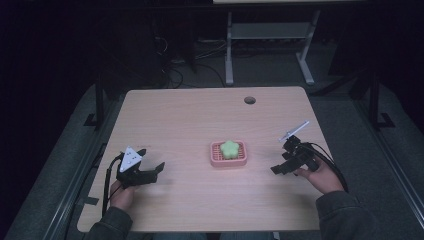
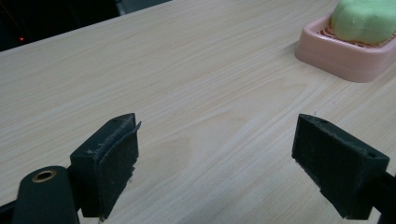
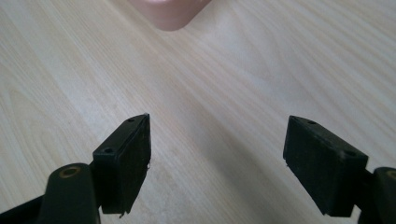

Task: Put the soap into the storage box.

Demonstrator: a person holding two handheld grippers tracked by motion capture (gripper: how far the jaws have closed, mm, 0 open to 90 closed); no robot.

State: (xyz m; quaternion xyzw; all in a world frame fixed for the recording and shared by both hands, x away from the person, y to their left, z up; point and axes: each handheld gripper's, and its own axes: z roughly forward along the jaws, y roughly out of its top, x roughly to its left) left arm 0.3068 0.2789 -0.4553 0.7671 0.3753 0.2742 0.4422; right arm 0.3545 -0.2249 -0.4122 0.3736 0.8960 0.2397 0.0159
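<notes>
I hold both the left gripper and right gripper with jaws spread and empty, flanking the pink dish (green soap in it), so next, I judge, the left must reach toward two o'clock.

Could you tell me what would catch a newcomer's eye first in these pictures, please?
The eye goes straight to the pale green soap, shaped like a flower, lying in a pink soap dish near the middle of the light wooden table. On either side of it, apart from the dish, the left gripper and the right gripper sit low over the table, each with its fingers spread wide and holding nothing.
</notes>
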